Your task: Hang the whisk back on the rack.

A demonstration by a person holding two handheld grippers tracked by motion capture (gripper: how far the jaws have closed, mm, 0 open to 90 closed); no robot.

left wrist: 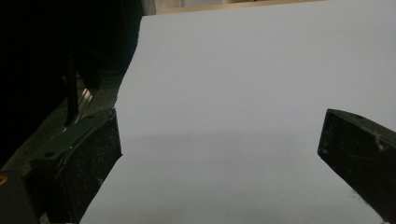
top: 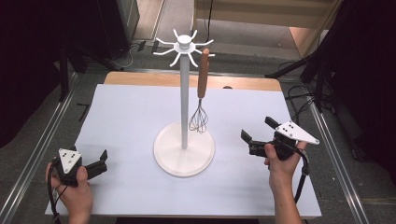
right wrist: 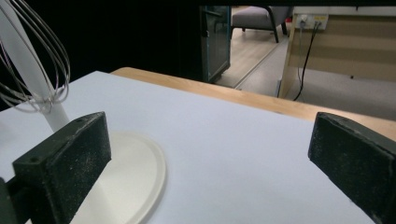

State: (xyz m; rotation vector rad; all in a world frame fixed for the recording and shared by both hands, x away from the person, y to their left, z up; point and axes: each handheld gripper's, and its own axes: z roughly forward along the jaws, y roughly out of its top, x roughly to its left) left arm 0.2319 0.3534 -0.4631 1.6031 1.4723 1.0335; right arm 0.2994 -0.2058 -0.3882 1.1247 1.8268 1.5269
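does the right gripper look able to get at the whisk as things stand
Probably yes. The right gripper is open, facing the whisk hanging from the white stand, with bare table between them.

The high view is looking down on the surface (top: 130, 116); both gripper views are skimming it closely.
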